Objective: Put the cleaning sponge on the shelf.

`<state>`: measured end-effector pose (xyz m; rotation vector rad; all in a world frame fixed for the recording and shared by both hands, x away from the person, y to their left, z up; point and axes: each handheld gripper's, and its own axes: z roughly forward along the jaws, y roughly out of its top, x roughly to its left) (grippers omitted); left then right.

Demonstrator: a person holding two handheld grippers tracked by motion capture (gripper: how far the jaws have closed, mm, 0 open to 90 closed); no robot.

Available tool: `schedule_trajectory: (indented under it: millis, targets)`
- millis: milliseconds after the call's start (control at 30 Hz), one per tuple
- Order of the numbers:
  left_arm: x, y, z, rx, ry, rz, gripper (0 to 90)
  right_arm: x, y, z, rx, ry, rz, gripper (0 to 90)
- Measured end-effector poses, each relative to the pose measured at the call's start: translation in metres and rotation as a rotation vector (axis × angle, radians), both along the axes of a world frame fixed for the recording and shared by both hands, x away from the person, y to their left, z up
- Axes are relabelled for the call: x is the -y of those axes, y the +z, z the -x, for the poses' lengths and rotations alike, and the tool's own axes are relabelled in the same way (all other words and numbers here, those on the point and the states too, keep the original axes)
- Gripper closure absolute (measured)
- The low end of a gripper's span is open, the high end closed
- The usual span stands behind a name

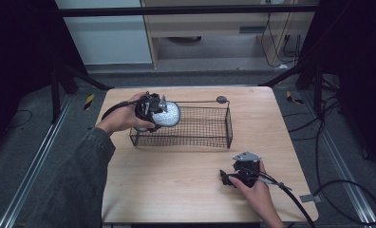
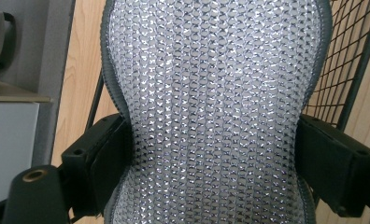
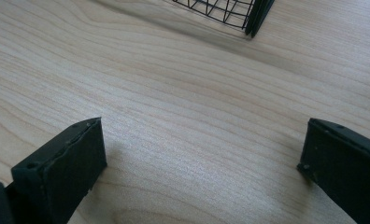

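A silvery, shiny mesh-textured pad (image 1: 171,114) with a grey edge is pinched at its waist by my left gripper (image 1: 154,112). It hangs over the left end of a black wire basket (image 1: 210,141). In the left gripper view the pad (image 2: 211,93) stands between both black fingers (image 2: 109,156), with the basket's wire wall (image 2: 349,60) behind it on the right. My right gripper (image 1: 239,167) rests low over the wooden table near the front right, a hand around it. Its jaws stand wide open (image 3: 202,158) with bare wood between them.
The basket's near corner (image 3: 251,16) lies ahead of the right gripper. A wire handle with a dark round knob (image 1: 221,99) sticks out at the basket's far right. The wooden table (image 1: 176,185) has edges on all sides, with floor and cables (image 1: 347,190) beyond.
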<state>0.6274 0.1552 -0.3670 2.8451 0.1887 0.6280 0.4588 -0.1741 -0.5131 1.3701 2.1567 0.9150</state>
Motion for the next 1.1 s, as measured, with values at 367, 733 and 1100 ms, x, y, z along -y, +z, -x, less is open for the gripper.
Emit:
schedule_trajectory:
  millis: [367, 733, 1100]
  targets:
    - [0.001, -0.007, -0.005, -0.017, 0.004, -0.007, 13.5, 0.000, 0.000, 0.000, -0.001, 0.000, -0.003, 0.4]
    - [-0.002, -0.012, -0.013, -0.031, 0.032, -0.001, 11.5, 0.000, 0.000, 0.001, 0.001, 0.002, -0.003, 0.4]
    - [0.000, -0.013, -0.015, -0.067, 0.056, 0.038, 3.6, 0.000, 0.000, 0.001, -0.001, 0.002, -0.003, 0.4]
